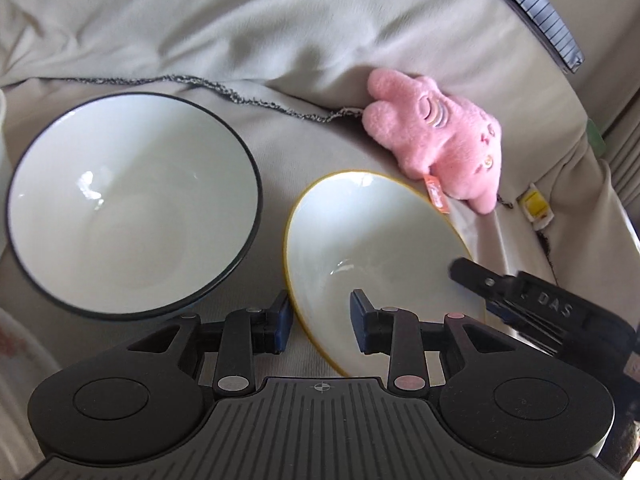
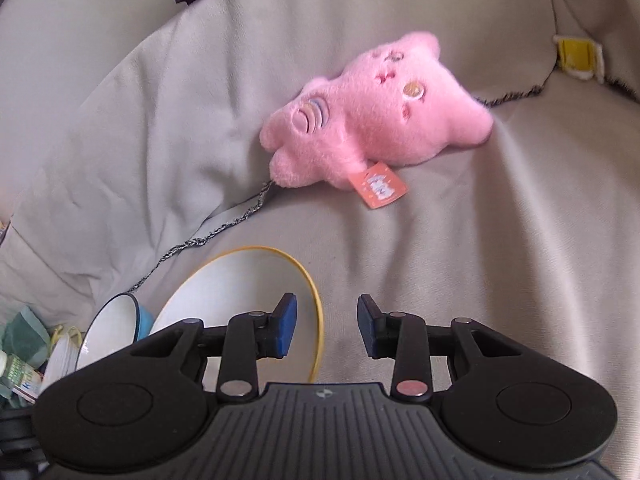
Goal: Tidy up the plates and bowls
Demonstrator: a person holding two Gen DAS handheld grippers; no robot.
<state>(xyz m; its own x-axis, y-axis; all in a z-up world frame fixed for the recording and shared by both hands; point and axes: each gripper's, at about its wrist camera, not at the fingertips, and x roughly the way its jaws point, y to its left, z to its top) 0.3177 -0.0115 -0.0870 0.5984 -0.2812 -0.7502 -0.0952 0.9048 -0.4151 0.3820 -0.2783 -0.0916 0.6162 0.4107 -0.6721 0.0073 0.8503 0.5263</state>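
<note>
A white bowl with a yellow rim (image 1: 372, 252) sits tilted on the grey cloth, right of a larger white bowl with a dark rim (image 1: 128, 204). My left gripper (image 1: 320, 320) is open, its jaws straddling the yellow bowl's near rim without gripping. My right gripper (image 2: 326, 326) is open; its jaws straddle the yellow-rimmed bowl's (image 2: 240, 292) right edge. It enters the left wrist view (image 1: 516, 296) at the bowl's right side. The dark-rimmed bowl (image 2: 108, 328) shows at lower left in the right wrist view.
A pink plush toy (image 1: 440, 140) with an orange tag lies just behind the yellow bowl, also in the right wrist view (image 2: 368, 112). Cloth folds rise at the back. A yellow-and-white object (image 1: 536, 204) lies at right. Clutter (image 2: 20, 356) sits at far left.
</note>
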